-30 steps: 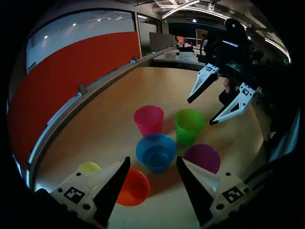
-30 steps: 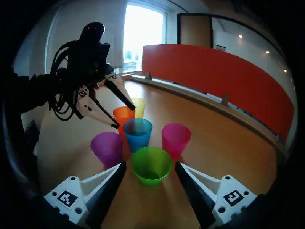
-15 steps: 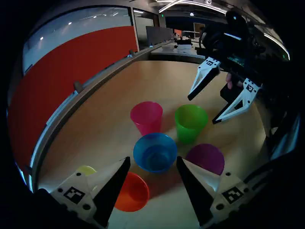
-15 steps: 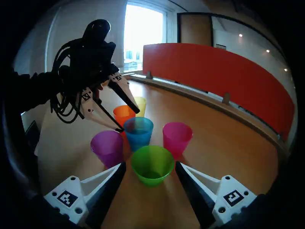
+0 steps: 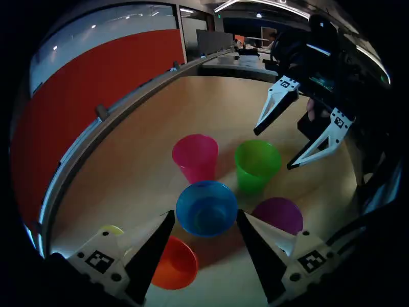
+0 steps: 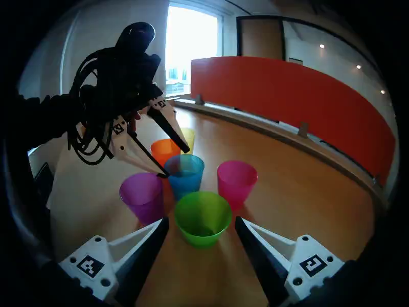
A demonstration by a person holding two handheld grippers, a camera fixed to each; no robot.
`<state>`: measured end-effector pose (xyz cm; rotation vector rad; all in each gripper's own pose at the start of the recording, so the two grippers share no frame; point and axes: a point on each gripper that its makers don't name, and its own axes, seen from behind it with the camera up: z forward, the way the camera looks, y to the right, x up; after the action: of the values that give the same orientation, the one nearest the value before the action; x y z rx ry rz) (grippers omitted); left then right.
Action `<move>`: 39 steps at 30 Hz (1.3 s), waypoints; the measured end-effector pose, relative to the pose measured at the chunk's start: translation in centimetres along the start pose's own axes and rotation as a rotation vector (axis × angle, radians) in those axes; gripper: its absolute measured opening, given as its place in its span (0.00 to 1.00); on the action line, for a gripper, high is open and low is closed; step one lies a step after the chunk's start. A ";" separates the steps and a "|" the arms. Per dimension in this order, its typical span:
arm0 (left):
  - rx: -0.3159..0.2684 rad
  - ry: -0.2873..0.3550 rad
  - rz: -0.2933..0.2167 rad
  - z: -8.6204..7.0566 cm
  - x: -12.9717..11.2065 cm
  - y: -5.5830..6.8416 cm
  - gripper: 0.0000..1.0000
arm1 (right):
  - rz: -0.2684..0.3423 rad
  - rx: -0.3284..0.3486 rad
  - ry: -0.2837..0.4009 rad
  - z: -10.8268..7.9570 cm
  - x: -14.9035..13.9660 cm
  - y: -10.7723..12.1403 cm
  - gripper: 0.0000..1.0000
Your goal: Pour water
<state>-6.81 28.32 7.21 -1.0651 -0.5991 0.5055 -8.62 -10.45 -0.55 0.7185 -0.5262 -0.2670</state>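
Observation:
Several plastic cups stand clustered on a wooden table (image 5: 220, 110). In the left gripper view the blue cup (image 5: 207, 209) sits right between the tips of my open left gripper (image 5: 205, 215). Around it are the pink cup (image 5: 195, 155), green cup (image 5: 257, 163), purple cup (image 5: 280, 215), orange cup (image 5: 175, 263) and yellow cup (image 5: 111, 230). My right gripper (image 5: 273, 149) hangs open beside the green cup. In the right gripper view the green cup (image 6: 202, 217) lies just ahead of my open right gripper (image 6: 201, 221), with the left gripper (image 6: 176, 162) straddling the blue cup (image 6: 184, 173).
A red partition (image 5: 76, 102) with a raised ledge runs along the table's far side, also the red partition (image 6: 307, 97). Bare tabletop (image 6: 307, 204) lies beyond the pink cup (image 6: 236, 180). A hand and dark cables sit behind the left gripper. Purple cup (image 6: 141, 194), orange cup (image 6: 164, 149).
My left gripper has moved forward and lower, so the blue cup now sits between its fingertips. The right gripper has barely shifted. No cup has moved.

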 end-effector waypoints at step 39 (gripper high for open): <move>0.004 -0.058 -0.009 3.0 -0.9 0.1 0.90 | 0.040 0.006 -0.036 3.0 -1.8 0.5 1.00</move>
<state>-9.55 29.72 8.00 -1.0465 -0.6535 0.5315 -11.74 -11.06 1.02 0.7091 -0.5748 -0.2413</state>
